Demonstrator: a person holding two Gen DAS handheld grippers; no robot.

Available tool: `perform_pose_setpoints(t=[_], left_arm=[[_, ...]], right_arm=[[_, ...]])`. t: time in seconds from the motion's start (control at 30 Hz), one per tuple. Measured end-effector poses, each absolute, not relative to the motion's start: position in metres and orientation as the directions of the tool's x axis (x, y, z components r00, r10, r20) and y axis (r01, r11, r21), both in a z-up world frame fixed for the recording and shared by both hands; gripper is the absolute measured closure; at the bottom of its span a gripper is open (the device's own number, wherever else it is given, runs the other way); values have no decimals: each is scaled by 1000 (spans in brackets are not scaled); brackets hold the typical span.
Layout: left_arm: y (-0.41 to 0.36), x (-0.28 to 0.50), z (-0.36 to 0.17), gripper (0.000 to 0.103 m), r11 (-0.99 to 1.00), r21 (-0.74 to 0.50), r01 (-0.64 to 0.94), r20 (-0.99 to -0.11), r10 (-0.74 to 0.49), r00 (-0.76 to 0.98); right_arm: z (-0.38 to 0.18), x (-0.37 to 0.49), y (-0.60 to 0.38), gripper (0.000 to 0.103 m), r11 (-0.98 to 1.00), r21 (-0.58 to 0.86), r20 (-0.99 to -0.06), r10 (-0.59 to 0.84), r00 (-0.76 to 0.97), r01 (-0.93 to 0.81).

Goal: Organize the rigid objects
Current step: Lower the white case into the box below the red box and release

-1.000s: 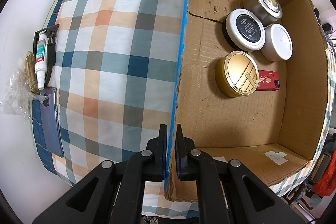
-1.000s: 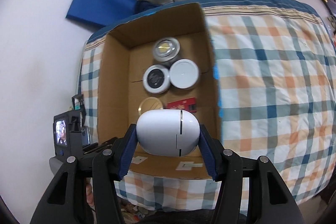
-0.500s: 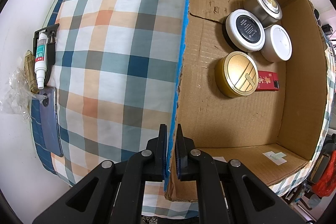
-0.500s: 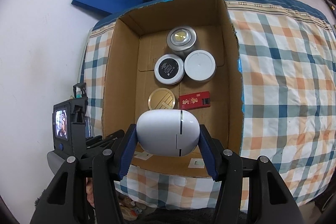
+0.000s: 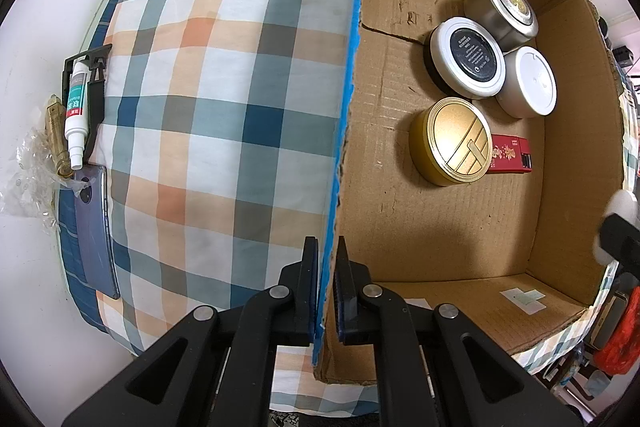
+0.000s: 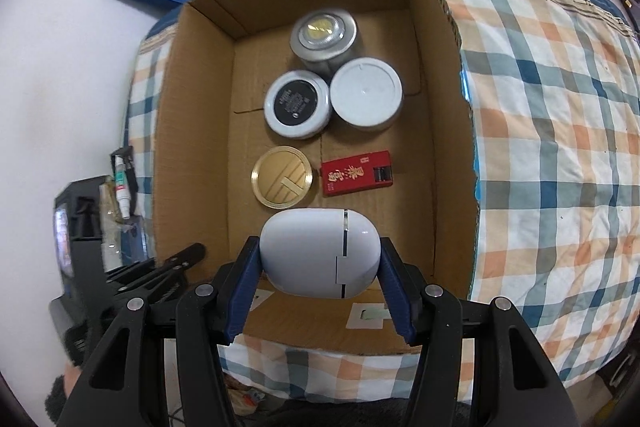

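An open cardboard box (image 6: pixel 192 131) sits on a bed covered in a plaid blanket (image 6: pixel 560 131), orange, teal and white. The left gripper (image 5: pixel 323 291) points straight down and is clamped tight on the box's blue-taped wall (image 5: pixel 352 75), one finger outside and one inside.

The right gripper (image 6: pixel 320 283) grips a white egg-shaped case (image 6: pixel 316 253) by its two ends, its blue pads pressed against them, above the near part of the box floor. The case has a dark seam running across it.

On the box floor, toward the far wall, stands a silver tin (image 6: pixel 323 37). Just in front of it, touching side by side, are a white-rimmed jar with a black lid (image 6: pixel 297 103) and a plain white jar (image 6: pixel 366 91). Nearer, in the middle of the floor, lie a gold round tin (image 6: pixel 281 175) and a red packet (image 6: pixel 357 173) just beside it.

Beyond the blanket's edge on the left gripper's side lie a white tube (image 5: pixel 76 115), a phone (image 5: pixel 94 231) and crumpled clear plastic (image 5: pixel 24 179).
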State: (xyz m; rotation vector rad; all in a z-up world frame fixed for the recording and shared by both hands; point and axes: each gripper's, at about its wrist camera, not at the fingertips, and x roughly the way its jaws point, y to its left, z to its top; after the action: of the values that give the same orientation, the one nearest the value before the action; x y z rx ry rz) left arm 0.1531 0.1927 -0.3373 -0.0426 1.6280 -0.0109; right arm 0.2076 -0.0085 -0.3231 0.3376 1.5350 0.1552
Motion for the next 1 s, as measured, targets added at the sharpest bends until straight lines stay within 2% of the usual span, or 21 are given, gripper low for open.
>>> perform_pose_setpoints(t=[0.43, 1.0], left_arm=[[192, 153, -339, 98, 999, -31, -19, -998, -32, -59], [188, 153, -343, 98, 999, -29, -12, -997, -30, -65]], right_arm=[[-378, 214, 12, 43, 970, 214, -975, 218, -27, 111], [-432, 219, 29, 43, 979, 160, -975, 177, -134, 125]])
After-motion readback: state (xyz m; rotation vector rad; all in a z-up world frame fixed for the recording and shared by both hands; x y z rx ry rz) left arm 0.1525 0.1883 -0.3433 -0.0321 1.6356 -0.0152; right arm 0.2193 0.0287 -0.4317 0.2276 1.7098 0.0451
